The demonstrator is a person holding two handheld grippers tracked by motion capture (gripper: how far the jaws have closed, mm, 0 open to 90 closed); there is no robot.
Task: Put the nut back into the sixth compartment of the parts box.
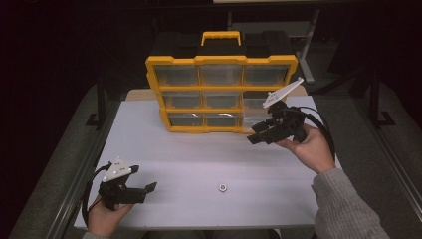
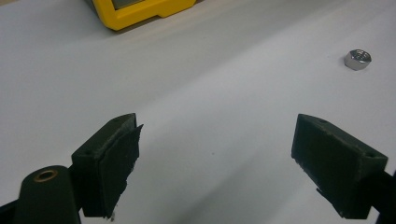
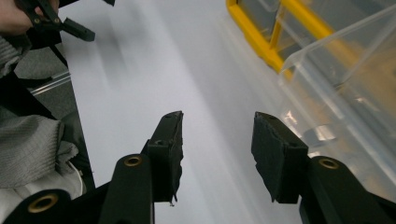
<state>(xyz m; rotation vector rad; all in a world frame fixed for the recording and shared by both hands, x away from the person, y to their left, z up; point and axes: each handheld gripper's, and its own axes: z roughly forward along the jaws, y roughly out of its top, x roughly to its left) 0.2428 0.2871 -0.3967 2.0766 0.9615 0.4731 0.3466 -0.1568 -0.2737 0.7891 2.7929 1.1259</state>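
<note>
A yellow organiser (image 1: 221,92) with clear drawers stands at the back of the white table (image 1: 189,154). Its lower right drawer (image 3: 345,70) is pulled out and looks empty. My right gripper (image 1: 256,133) hovers just in front of that drawer, open; in the right gripper view its jaws (image 3: 217,135) stand apart over bare table with nothing between them. A small steel nut (image 1: 223,187) lies alone near the table's front edge. My left gripper (image 1: 147,191) rests low at the front left, open and empty, jaws (image 2: 217,140) wide, with the nut (image 2: 357,59) ahead and to their right.
The organiser has a black back and a yellow carry handle (image 1: 221,37). Dark frame rails run along both sides of the table. In the right gripper view, the other hand's gripper (image 3: 70,25) and a grey sleeve (image 3: 32,144) lie at the left.
</note>
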